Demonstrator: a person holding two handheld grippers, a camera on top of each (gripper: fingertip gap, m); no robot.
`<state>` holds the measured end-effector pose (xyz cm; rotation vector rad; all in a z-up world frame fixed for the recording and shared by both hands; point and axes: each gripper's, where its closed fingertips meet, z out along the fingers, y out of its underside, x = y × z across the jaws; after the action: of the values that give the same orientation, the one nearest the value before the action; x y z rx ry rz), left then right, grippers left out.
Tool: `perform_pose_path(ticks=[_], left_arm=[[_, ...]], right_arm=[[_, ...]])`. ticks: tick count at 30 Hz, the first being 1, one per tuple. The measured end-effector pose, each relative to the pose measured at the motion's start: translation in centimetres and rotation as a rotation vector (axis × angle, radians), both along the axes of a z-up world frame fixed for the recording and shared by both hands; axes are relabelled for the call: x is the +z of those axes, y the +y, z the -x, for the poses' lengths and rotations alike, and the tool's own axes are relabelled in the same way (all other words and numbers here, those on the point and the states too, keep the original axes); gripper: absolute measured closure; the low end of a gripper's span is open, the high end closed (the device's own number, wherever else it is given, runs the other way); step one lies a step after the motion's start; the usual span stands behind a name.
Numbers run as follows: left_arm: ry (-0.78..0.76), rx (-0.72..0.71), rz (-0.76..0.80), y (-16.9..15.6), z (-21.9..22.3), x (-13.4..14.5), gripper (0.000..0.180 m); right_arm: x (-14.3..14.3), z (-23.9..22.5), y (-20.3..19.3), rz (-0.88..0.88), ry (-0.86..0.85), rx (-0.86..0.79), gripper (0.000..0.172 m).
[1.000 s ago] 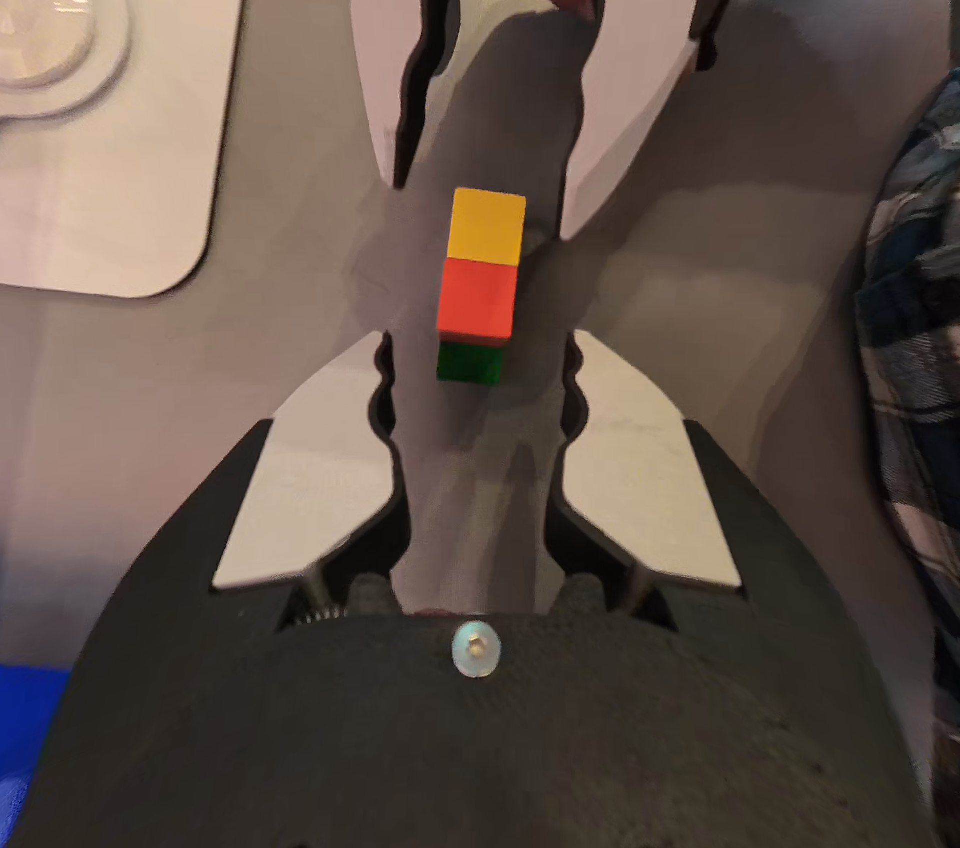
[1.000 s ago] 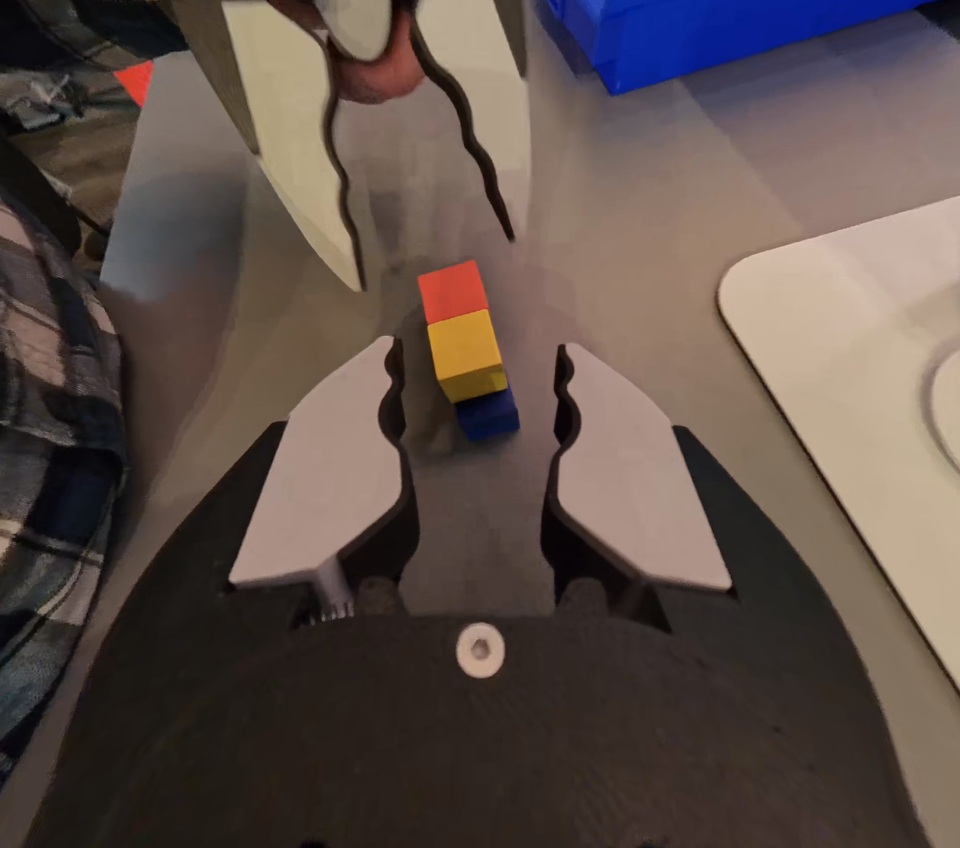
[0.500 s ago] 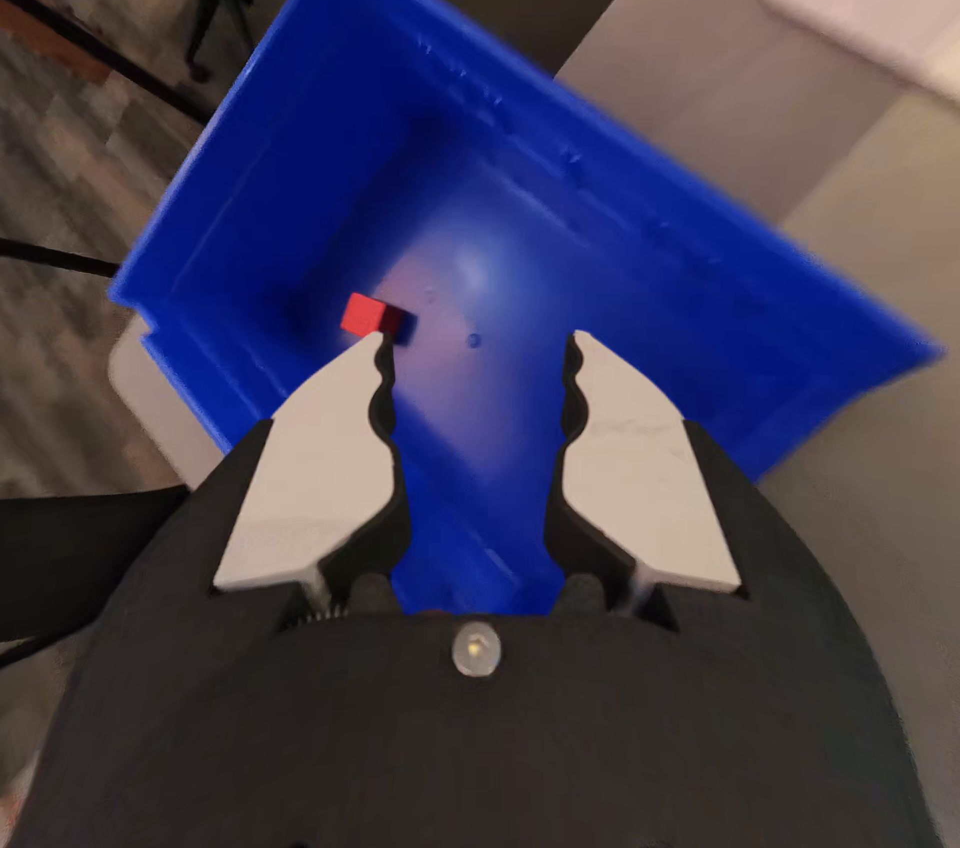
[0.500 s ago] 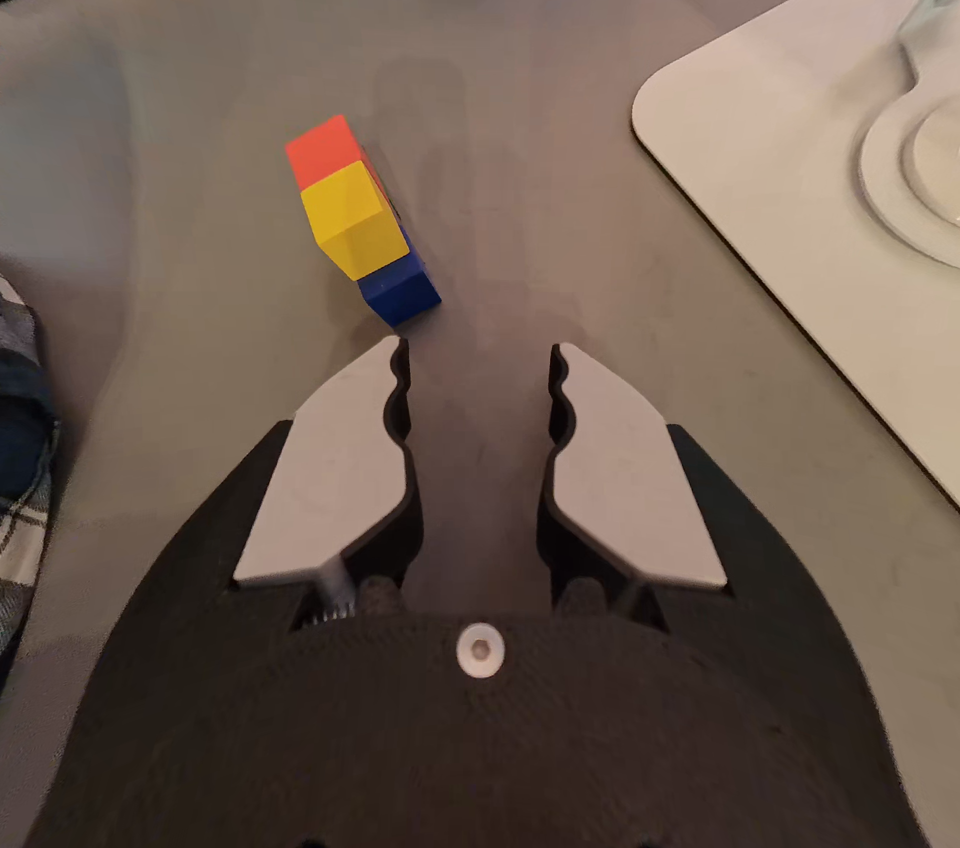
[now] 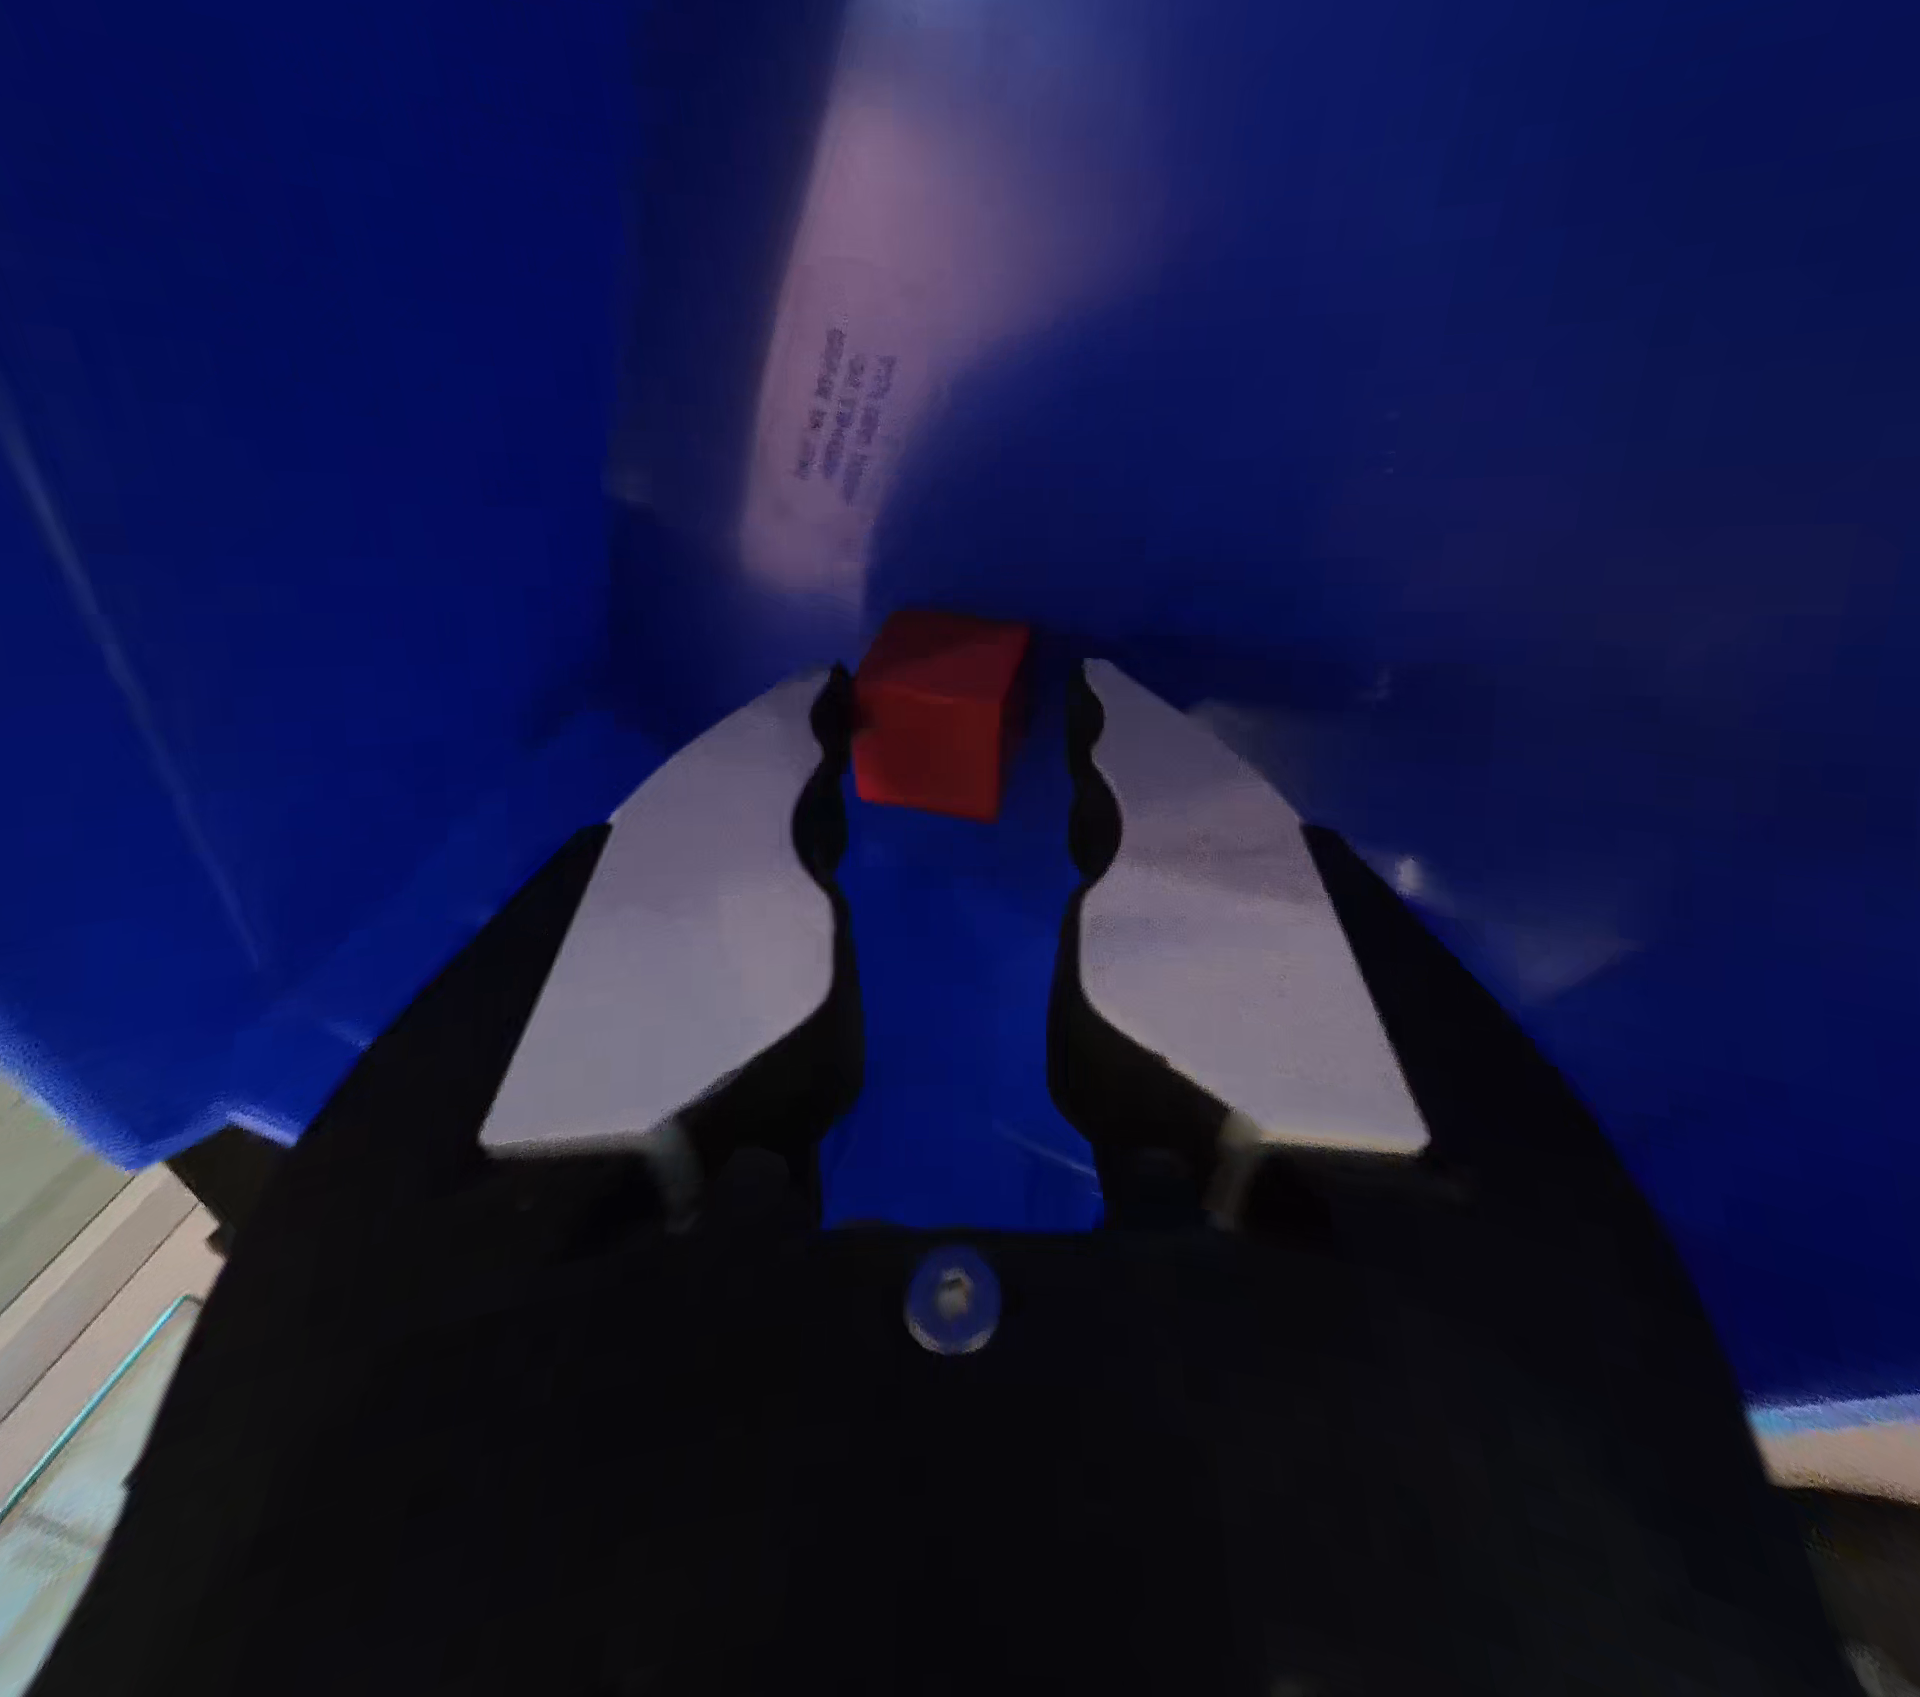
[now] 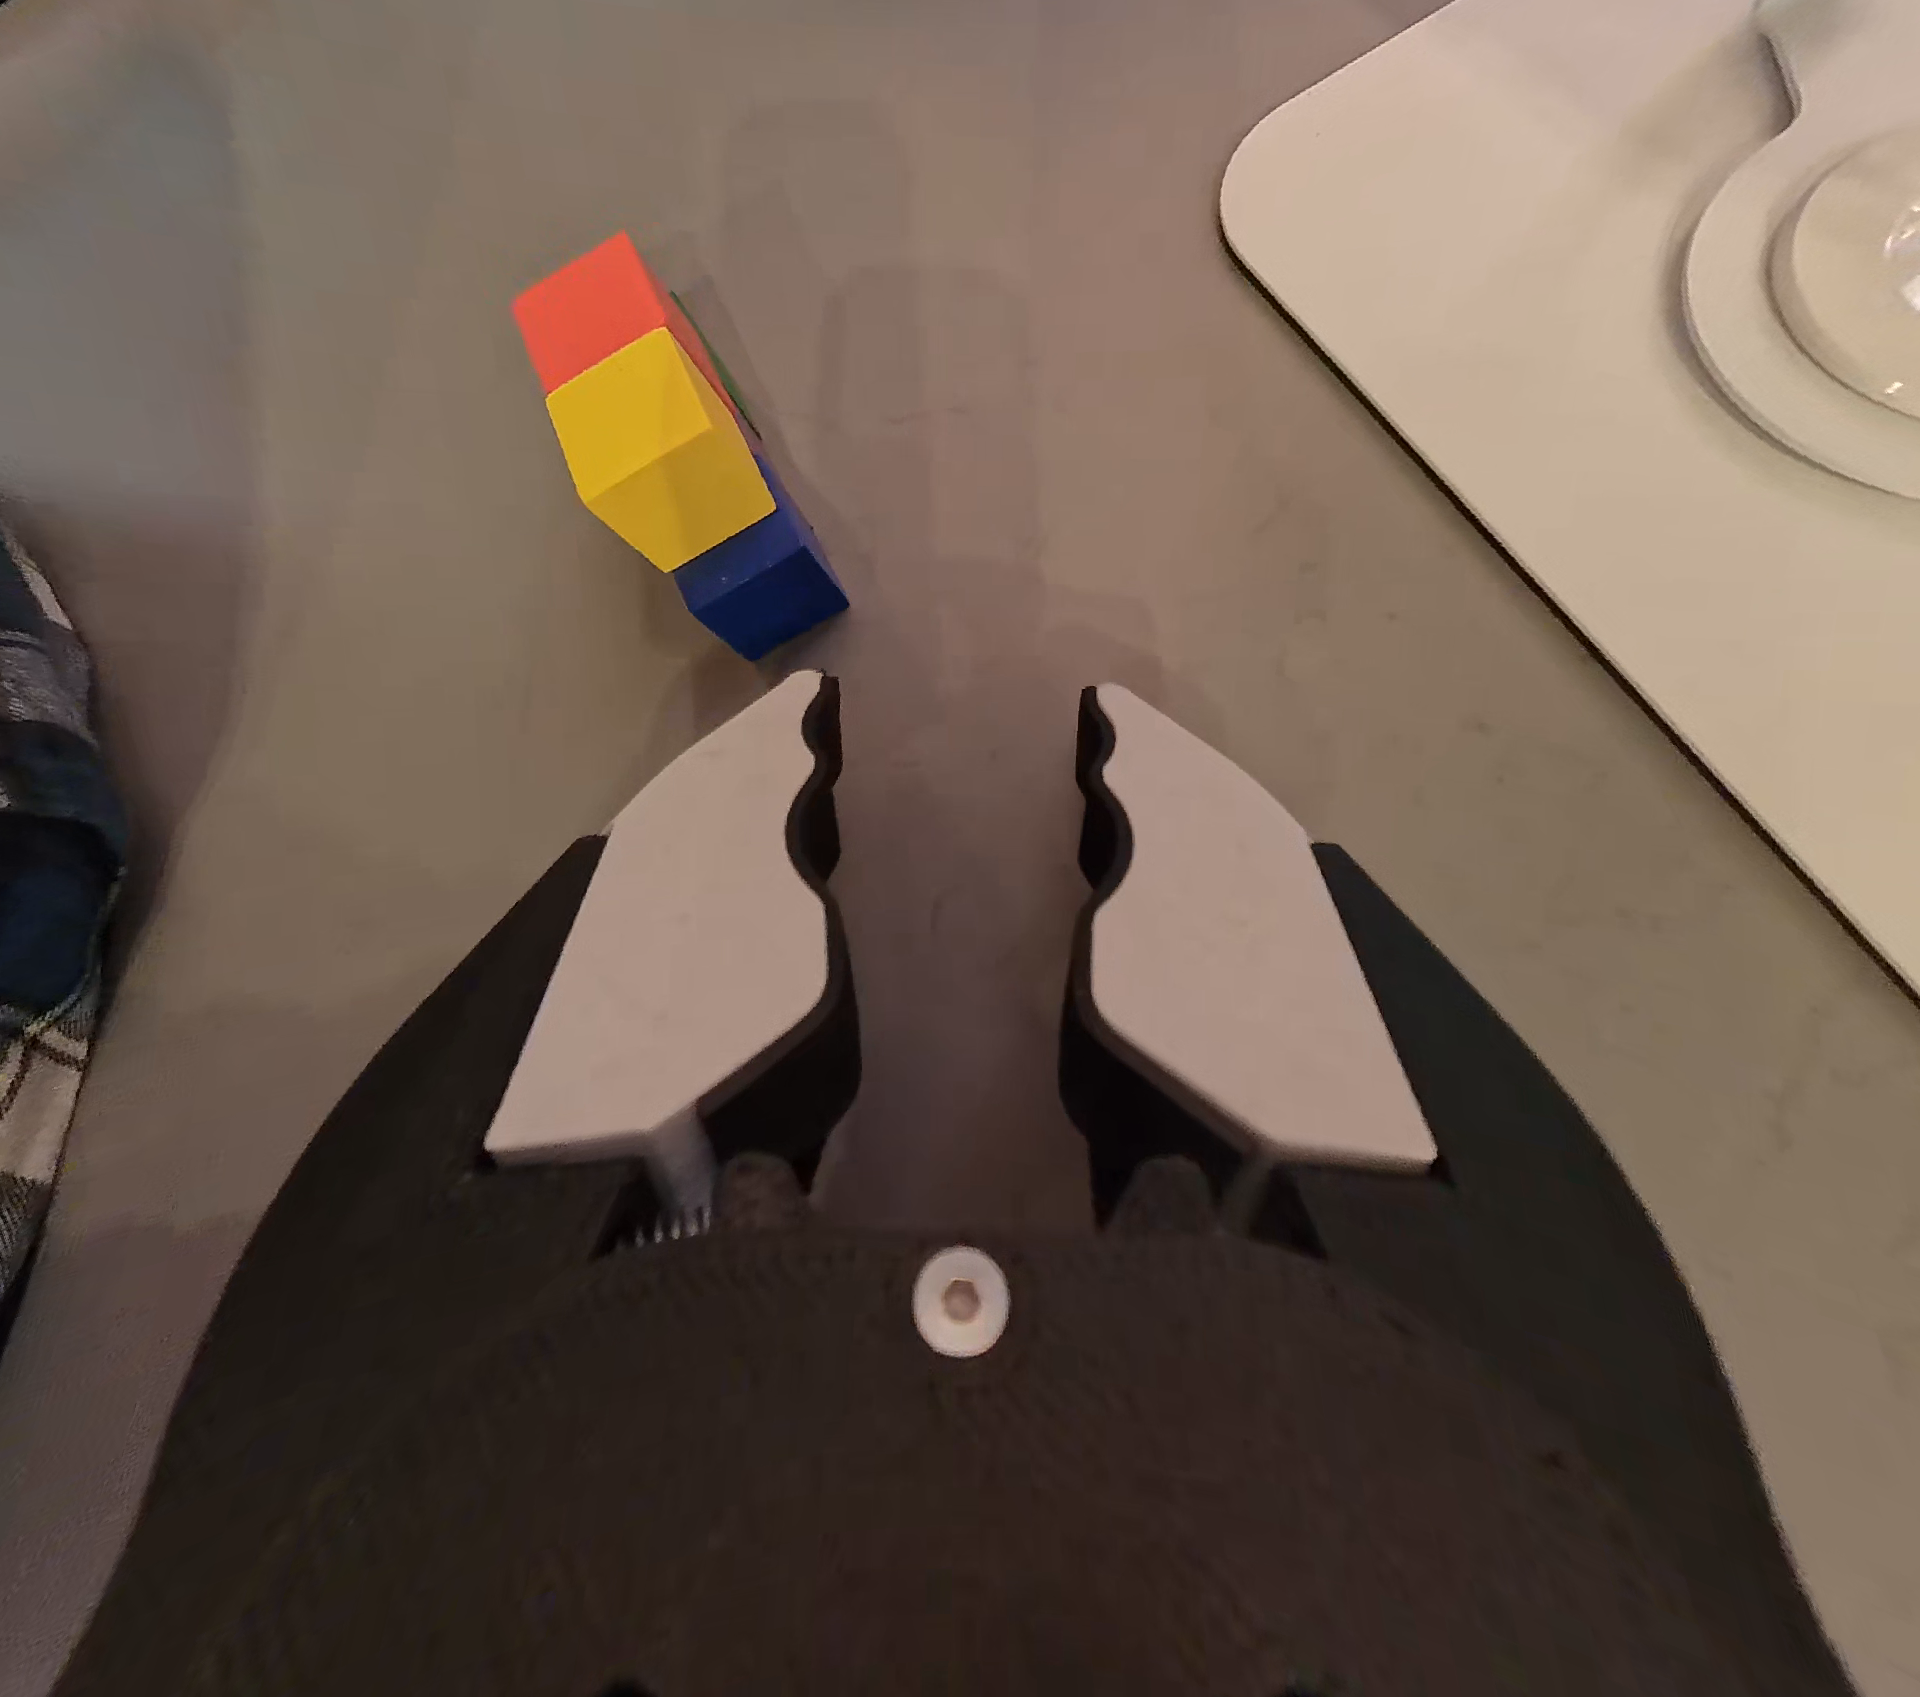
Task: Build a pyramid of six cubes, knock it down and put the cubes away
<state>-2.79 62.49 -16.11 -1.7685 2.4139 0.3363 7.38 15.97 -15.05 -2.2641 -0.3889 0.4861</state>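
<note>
Jaws of my left gripper (image 5: 951,681) stand open around the red cube (image 5: 935,717) inside the blue bin (image 5: 416,297), right gripper (image 6: 951,691) gaping bare outside it.

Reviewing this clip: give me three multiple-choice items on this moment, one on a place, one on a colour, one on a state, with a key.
1. Where is the small red cube?
A. inside the blue bin
B. on the white board
C. on top of the stack

2. What colour is the cube at the near end of the stack on the grey table, closest to the right gripper?
A. green
B. dark blue
C. white

3. How do the right gripper's fingers stand?
A. apart, with only bare table between them
B. clamped on the yellow cube
C. pressed together

Key: 1 A, blue walls surround the cube; 2 B, the dark blue cube lies nearest the fingertips, below the yellow cube; 3 A, table shows between the fingers.
</note>
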Motion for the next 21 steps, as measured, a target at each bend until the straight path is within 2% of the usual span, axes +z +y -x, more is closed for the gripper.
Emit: perform_pose_path(ticks=[2,5,7,9,13,16,18,21], left_arm=[[0.024,0.007,-0.002,0.2,0.0,-0.1,0.148],[0.017,0.028,0.000,0.0,0.2,0.4,0.150],[-0.031,0.057,0.010,-0.9,0.8,1.7,0.151],[-0.150,0.080,0.029,-2.9,1.1,4.1,0.151],[-0.435,0.087,0.129,-10.4,1.7,9.8,0.152],[-0.643,0.026,0.257,-18.5,1.3,12.7,0.153],[-0.740,-0.012,0.346,-23.9,0.8,13.4,0.153],[-0.841,-0.063,0.507,-31.5,-0.5,13.0,0.153]], right_arm=[[0.0,0.0,0.1,0.000,0.002,-0.004,0.129],[0.0,-0.1,0.1,0.001,0.004,-0.007,0.130],[0.0,-0.1,0.1,0.001,0.003,-0.007,0.130],[0.0,-0.1,0.1,0.000,0.001,-0.007,0.130],[0.0,0.0,0.2,0.000,-0.001,-0.005,0.131],[0.0,0.0,0.2,0.000,0.000,-0.004,0.132],[0.0,0.0,0.2,0.000,0.000,-0.001,0.134],[0.0,0.1,0.2,0.000,-0.005,0.000,0.134]])
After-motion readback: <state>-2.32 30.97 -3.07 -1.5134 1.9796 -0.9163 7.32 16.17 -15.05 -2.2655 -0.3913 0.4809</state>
